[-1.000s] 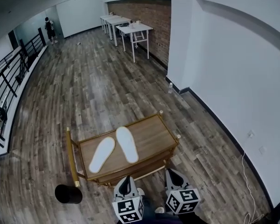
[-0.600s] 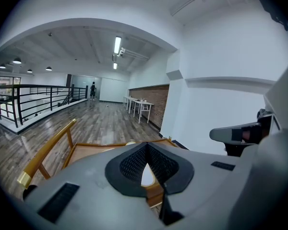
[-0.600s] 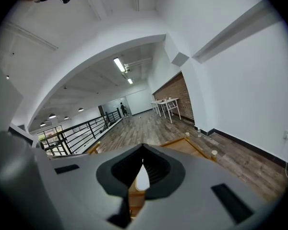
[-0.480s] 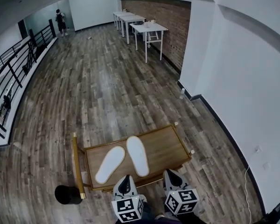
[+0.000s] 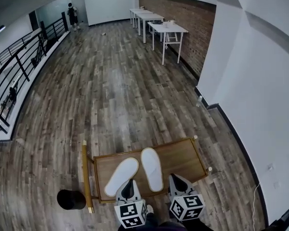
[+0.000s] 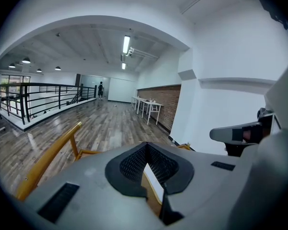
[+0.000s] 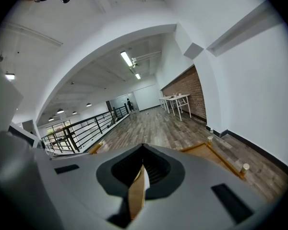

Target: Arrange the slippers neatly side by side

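White slippers (image 5: 152, 169) splayed on wooden trolley (image 5: 183, 158) | left gripper (image 5: 129, 186), right gripper (image 5: 177, 181) closed

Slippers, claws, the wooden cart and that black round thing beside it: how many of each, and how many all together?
White slippers: 2 (one, the other)
Claws: 2 (left claw, right claw)
Wooden cart: 1
Black round thing: 1
Total: 6
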`<state>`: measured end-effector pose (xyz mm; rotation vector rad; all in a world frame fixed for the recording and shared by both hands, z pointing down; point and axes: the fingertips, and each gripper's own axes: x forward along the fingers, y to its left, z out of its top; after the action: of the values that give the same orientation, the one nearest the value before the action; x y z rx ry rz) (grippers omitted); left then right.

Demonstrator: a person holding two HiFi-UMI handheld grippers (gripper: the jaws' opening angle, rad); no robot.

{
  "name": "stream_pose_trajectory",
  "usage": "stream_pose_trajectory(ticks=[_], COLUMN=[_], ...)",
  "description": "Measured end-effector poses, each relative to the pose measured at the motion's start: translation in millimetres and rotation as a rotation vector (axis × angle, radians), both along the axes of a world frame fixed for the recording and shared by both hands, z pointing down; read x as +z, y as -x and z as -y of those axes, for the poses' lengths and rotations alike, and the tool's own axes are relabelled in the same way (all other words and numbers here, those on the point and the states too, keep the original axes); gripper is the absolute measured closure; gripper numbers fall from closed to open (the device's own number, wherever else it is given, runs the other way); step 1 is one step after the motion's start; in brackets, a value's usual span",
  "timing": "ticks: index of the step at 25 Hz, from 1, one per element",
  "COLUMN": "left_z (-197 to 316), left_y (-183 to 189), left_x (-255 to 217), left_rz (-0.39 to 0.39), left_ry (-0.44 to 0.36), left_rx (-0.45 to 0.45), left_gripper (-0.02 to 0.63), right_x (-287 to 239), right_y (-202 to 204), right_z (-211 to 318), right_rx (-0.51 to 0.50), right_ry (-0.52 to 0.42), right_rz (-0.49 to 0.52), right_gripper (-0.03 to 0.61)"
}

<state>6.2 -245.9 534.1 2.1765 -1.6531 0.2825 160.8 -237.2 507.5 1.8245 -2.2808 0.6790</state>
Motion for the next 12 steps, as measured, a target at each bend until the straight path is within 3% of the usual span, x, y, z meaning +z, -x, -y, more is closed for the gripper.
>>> stream_pose_trajectory(ticks=[12], left_z=[12.0], left_y=[48.9], left_x=[7.6], left_rz=[-0.001], left_ry=[0.016], left_rx=[-0.122], left_gripper=[0.612], right_x=[5.7], right_y=[45.1], right_z=[32.6], right_rx=[-0.111], right_ry=[0.01], right_rz=[-0.002], right_gripper=[0.58])
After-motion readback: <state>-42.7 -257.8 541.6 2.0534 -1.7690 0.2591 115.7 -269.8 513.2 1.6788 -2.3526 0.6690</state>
